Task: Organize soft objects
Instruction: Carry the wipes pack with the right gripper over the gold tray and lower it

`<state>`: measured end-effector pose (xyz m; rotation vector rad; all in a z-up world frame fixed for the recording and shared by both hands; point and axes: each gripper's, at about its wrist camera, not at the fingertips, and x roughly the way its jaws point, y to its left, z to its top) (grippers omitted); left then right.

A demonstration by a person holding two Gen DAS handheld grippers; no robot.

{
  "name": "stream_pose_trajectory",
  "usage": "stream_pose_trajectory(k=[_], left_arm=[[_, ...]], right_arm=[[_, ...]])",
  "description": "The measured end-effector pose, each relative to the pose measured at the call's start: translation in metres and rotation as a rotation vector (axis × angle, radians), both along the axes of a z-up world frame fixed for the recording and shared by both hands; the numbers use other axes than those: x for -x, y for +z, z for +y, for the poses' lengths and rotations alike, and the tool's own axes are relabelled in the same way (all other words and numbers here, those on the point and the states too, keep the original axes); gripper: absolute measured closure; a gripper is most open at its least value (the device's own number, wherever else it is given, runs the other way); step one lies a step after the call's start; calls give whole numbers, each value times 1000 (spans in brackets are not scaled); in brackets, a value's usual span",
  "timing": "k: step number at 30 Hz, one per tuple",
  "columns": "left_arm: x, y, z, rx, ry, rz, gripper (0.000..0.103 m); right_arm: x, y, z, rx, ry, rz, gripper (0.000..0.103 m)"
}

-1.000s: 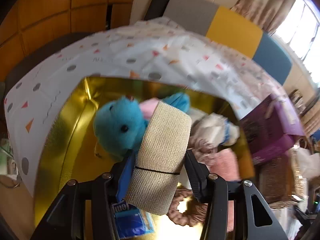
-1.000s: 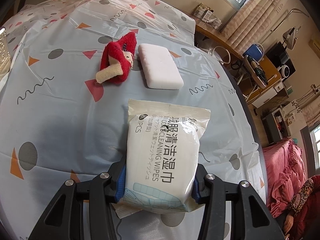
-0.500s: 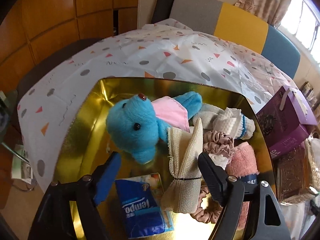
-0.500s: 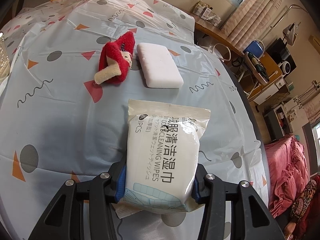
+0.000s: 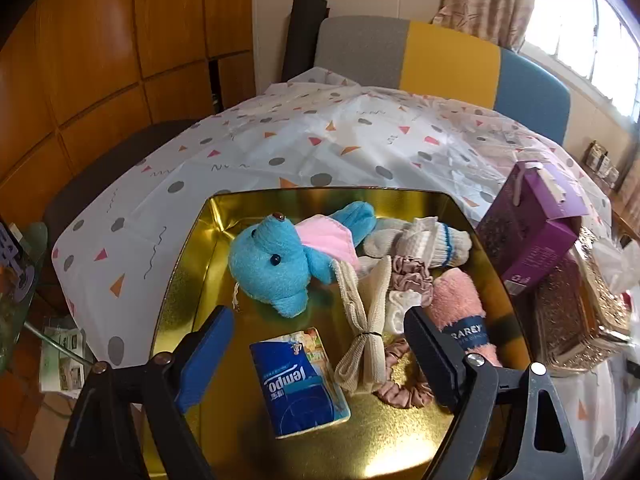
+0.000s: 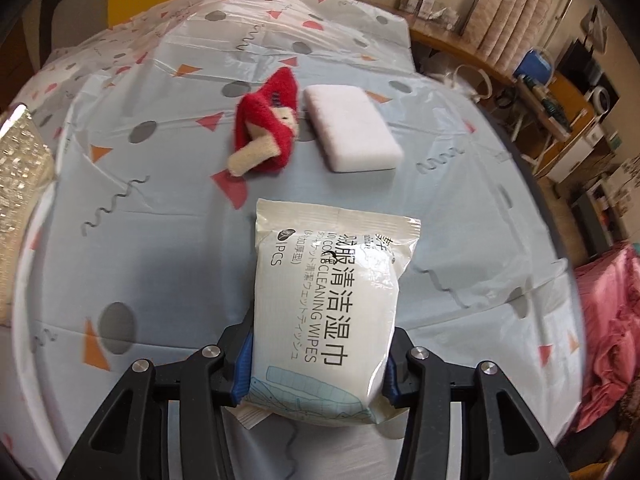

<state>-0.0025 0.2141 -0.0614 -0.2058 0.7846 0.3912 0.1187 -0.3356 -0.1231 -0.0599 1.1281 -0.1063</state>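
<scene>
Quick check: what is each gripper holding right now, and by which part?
Right gripper clamps the wipes pack across its near end. Left gripper, jaws just opened, holds nothing; the beige bundle lies in the gold tray.

Wood-panelled wall (image 5: 100, 52), grey-yellow-blue chair back (image 5: 444, 60), curtained bright window (image 5: 592, 28), cluttered wooden counter (image 6: 532, 92).

The wipes pack (image 6: 326, 308) hides the right gripper's pads; paper beneath it barely shows; left of the fingers, a glittery box (image 6: 20, 184) is cut off.
</scene>
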Motion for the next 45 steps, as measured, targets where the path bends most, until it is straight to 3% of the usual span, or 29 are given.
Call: stream_pose_trajectory(k=[9,16,22,28,33,39,45], left_arm=[[12,5,-4,-12,-22,-17,14],[19,2,-1,-3,-20,-23,14],[24,2,4,-3,-11,-28,14],[29,6,12,5,17,-46,14],[37,14,21,-6,51,-69,14],[45,21,32,-9,76,-87,14],[53,21,43,-3,101,-92,13]], right_arm=[[8,4,14,-101,-53,38,54],[22,33,39,-131,-39,-64,54],[29,83,73,-173,32,-210,54],[36,148,154,-194,264,-358,54],[56,176,250,-247,530,-399,54],[69,153,353,-313,758,-299,54],[82,110,410,-320,879,-173,54]])
